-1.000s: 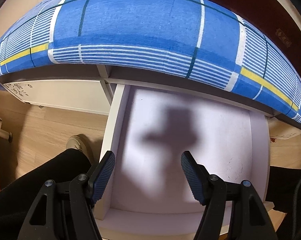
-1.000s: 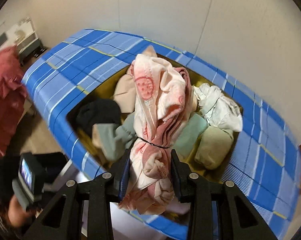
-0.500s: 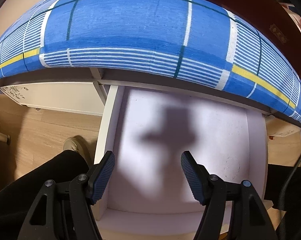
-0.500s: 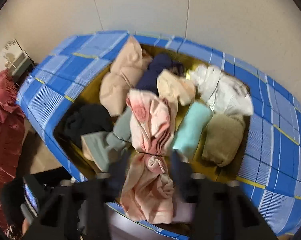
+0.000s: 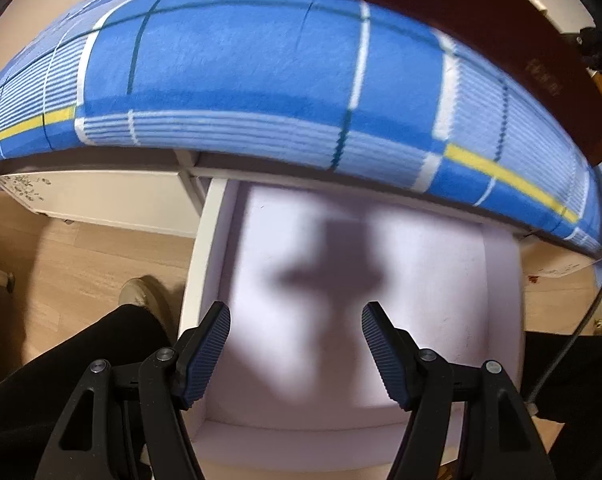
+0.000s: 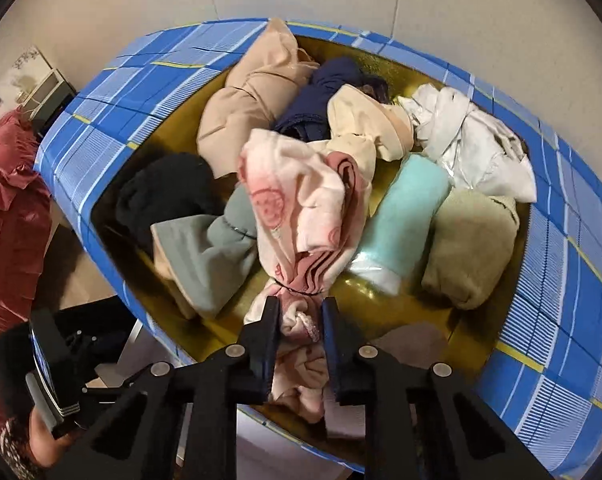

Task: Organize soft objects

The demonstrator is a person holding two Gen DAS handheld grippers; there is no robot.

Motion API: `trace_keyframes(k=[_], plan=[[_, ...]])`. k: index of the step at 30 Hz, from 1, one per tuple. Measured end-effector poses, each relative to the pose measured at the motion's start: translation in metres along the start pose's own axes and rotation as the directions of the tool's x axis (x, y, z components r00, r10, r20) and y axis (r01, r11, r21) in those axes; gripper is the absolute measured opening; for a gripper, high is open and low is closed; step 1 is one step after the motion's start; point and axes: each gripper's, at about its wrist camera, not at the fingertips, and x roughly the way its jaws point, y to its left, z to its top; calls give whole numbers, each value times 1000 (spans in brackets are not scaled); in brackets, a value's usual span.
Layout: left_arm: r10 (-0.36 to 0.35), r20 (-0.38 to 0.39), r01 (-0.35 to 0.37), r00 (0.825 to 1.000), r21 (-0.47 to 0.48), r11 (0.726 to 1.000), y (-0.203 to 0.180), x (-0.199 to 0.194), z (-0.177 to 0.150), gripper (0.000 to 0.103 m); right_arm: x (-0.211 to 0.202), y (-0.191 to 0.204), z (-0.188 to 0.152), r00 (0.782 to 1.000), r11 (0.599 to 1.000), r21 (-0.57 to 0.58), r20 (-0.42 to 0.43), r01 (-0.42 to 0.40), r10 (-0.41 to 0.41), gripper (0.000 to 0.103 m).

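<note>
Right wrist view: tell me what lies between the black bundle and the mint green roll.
In the right wrist view, a grey-green bundle and the pink patterned towel lie between the black bundle and mint green roll.

Overhead light casts a soft cross-shaped shadow on the drawer floor point(image 5: 441, 264); strong fisheye bending w/ dark corners around it, slight blur; right view dimmer, warm glare inside.
</note>
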Motion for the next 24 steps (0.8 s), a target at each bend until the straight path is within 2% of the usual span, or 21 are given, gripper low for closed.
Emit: trace_keyframes(k=[4,6,8,9,12,16,21,23,24], plan=[[-86,67,88,994,-24,996,-1,-16,4,69,-29,-4,-9,991,994,94,128,-60,47,32],[-78,92,81,993,-29,996,-2,-21,6,69,-42,-1,-17,982,992,107,185,-68,48,39],[-37,110,41,993,-28,999,-3,-26,7,69,-51,8,-30,974,994,99,225,-45,22,50],[-32,117,36,993,-30,999,-4,-27,8,69,-55,14,-40,970,995,92,242,-34,11,52],[-44,133,48,990,-26,999,-6,-32,8,69,-60,25,-56,965,996,86,264,-11,-12,58],[-50,167,53,985,-11,999,-6,-43,4,69,-63,34,-82,961,994,109,277,-7,-23,75],[-37,231,42,972,-14,999,-4,-64,2,69,-67,45,-107,953,992,129,302,-7,-32,90],[-43,260,47,965,-10,999,-5,-74,-2,69,-70,49,-117,951,990,144,305,-2,-43,103],[-42,277,45,960,-4,999,-6,-79,-3,69,-72,52,-124,948,989,148,313,4,-51,103]])
